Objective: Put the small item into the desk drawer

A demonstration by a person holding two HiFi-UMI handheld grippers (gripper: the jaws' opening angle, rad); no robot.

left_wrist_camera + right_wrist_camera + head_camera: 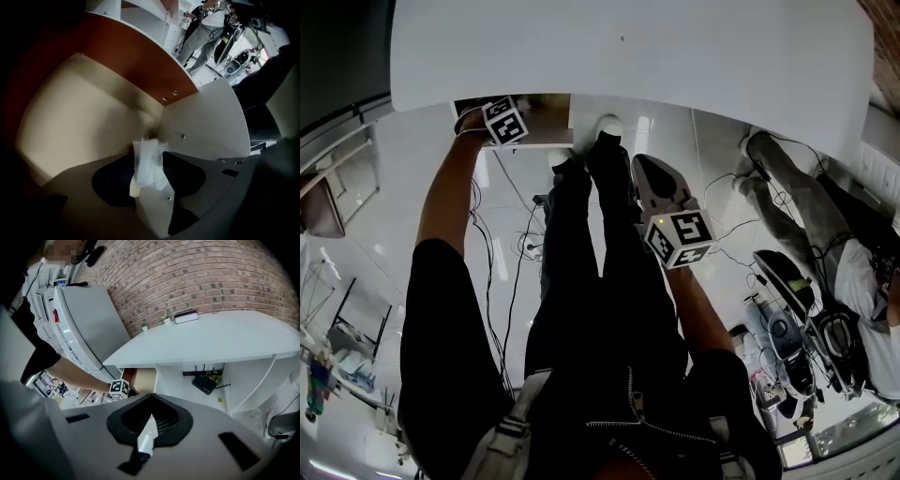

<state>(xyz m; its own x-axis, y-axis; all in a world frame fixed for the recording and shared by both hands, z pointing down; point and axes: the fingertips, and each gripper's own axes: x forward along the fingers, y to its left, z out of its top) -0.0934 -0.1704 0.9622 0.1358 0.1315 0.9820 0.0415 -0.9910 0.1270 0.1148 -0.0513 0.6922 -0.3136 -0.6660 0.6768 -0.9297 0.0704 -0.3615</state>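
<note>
The desk drawer (546, 120) stands pulled out under the white desk top (628, 47). My left gripper (150, 151) reaches down into it, shut on a small white crinkled packet (149, 165) that sticks up between the pads, above the drawer's beige bottom (79, 117). In the head view only its marker cube (504, 120) shows at the drawer mouth. My right gripper (652, 187) hangs in front of the desk, beside my legs. Its jaws (151, 417) are shut with nothing in them. From there the drawer (142, 378) and the left cube (120, 389) show.
The drawer has a brown back wall (131, 51) and a white side wall (206, 122). Under the desk sits a black box with cables (206, 381). A grey cabinet (89, 319) stands left of the desk. Another person (825, 216) and floor equipment (787, 323) are at right.
</note>
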